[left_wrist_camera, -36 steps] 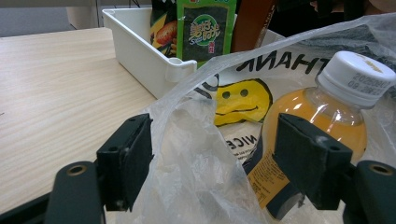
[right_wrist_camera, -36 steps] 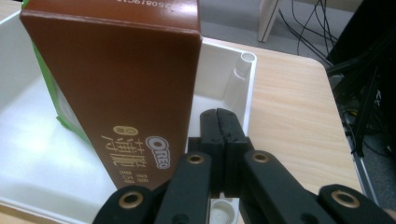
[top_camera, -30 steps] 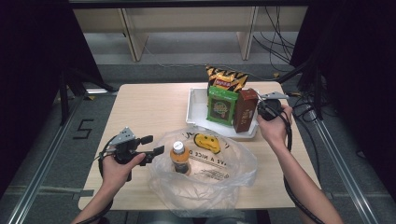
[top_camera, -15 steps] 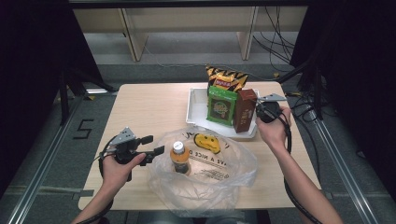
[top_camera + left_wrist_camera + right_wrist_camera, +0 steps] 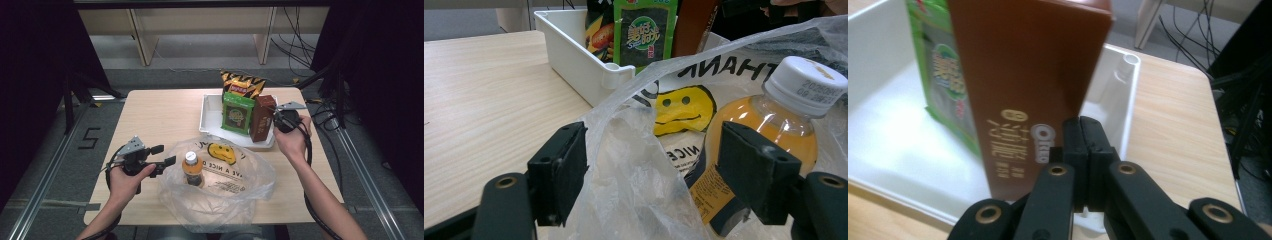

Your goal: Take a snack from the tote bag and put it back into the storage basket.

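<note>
Still no change | left gripper [image 5: 654,165] released, straddling bag [image 5: 220,195] rim | right gripper [image 5: 1083,150] clenched empty beside brown box [image 5: 1028,85] | packing stalled

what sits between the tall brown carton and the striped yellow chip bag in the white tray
The green snack packet stands between the brown carton and the chip bag in the high view.

chips bag [image 5: 241,85], green packet [image 5: 237,114], table [image 5: 160,112]
</note>
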The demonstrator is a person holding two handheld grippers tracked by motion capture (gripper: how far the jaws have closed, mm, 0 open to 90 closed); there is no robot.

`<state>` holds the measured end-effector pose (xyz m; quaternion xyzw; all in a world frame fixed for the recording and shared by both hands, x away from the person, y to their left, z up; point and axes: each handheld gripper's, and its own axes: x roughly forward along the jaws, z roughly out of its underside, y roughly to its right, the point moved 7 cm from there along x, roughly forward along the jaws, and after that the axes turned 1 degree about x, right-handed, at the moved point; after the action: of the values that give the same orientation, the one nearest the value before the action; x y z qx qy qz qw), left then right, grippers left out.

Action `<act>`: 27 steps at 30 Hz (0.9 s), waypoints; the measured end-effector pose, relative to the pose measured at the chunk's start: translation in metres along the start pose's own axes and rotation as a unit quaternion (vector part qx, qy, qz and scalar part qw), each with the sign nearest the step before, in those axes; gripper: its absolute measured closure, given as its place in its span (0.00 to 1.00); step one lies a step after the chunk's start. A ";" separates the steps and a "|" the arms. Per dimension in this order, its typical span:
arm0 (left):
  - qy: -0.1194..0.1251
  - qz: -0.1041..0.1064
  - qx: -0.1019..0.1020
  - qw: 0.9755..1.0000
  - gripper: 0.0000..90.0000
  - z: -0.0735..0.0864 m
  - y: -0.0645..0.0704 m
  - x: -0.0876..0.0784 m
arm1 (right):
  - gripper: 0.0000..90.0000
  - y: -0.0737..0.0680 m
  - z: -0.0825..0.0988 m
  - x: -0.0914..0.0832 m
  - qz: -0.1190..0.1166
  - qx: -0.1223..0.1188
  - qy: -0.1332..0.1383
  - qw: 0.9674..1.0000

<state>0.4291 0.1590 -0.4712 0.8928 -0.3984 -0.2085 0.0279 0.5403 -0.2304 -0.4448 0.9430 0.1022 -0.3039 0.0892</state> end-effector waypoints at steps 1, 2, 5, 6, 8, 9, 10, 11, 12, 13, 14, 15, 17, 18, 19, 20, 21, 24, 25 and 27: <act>0.000 0.000 0.001 1.000 0.31 0.000 0.000 0.000 | 1.00 0.002 0.000 0.001 0.001 0.005 -0.002 1.000; 0.001 0.002 0.001 1.000 0.31 0.000 0.000 0.000 | 1.00 0.004 -0.001 0.001 0.001 0.004 -0.002 1.000; 0.001 0.002 0.001 1.000 0.31 0.000 0.000 0.000 | 1.00 0.009 -0.006 0.003 0.011 0.005 0.007 1.000; -0.001 -0.001 0.001 1.000 0.31 0.000 0.000 0.000 | 1.00 0.010 -0.006 0.004 0.012 0.004 0.003 1.000; -0.002 -0.001 0.002 1.000 0.31 0.000 0.000 0.000 | 1.00 0.011 -0.008 0.005 0.010 0.003 0.007 1.000; -0.001 0.001 0.006 1.000 0.31 0.000 0.000 0.000 | 1.00 0.011 -0.009 0.006 0.010 0.004 0.009 1.000; -0.001 0.001 0.006 1.000 0.31 0.000 0.000 0.000 | 1.00 0.011 -0.010 0.006 0.010 0.000 0.010 1.000; -0.001 0.001 0.006 1.000 0.31 0.000 0.000 0.000 | 1.00 0.011 -0.010 0.008 0.008 0.001 0.013 1.000; -0.001 0.002 0.008 1.000 0.31 0.000 0.000 0.000 | 1.00 0.012 -0.011 0.008 0.011 -0.002 0.013 1.000; 0.000 0.000 0.001 1.000 0.31 0.000 0.000 0.000 | 1.00 0.011 -0.011 0.008 0.011 -0.005 0.013 1.000; -0.001 0.000 0.003 1.000 0.31 0.000 -0.001 0.000 | 1.00 0.009 -0.009 0.008 0.007 0.004 0.006 1.000; -0.002 -0.001 0.004 1.000 0.31 0.000 -0.001 0.000 | 1.00 0.011 -0.010 0.009 0.011 -0.009 0.012 1.000; -0.001 0.000 0.005 1.000 0.31 0.000 -0.001 -0.001 | 1.00 0.009 -0.011 0.009 0.005 -0.007 0.013 1.000; -0.001 0.000 0.005 1.000 0.31 0.000 -0.001 -0.001 | 1.00 0.008 -0.011 0.009 0.006 -0.009 0.017 1.000; -0.001 0.000 0.006 1.000 0.31 0.000 -0.001 -0.001 | 1.00 0.010 -0.013 0.011 0.009 -0.024 0.031 0.999; 0.000 -0.002 0.001 1.000 0.31 0.000 0.000 -0.001 | 1.00 0.006 -0.012 0.009 0.006 -0.009 0.027 1.000; -0.001 -0.003 0.002 1.000 0.31 0.000 -0.001 -0.001 | 1.00 0.007 -0.012 0.008 0.002 -0.024 0.018 1.000; -0.001 -0.001 0.004 1.000 0.31 0.000 -0.001 -0.001 | 1.00 0.004 -0.012 0.006 -0.004 -0.036 0.021 0.999; -0.001 0.000 0.004 1.000 0.31 0.000 -0.001 0.000 | 1.00 0.004 -0.012 0.006 -0.004 -0.037 0.022 0.999; 0.000 -0.001 0.000 1.000 0.31 0.000 0.000 0.000 | 1.00 0.002 -0.010 0.005 -0.007 -0.042 0.021 0.999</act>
<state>0.4290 0.1591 -0.4713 0.8930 -0.3975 -0.2090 0.0277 0.5502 -0.2297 -0.4396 0.9439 0.1230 -0.2800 0.1245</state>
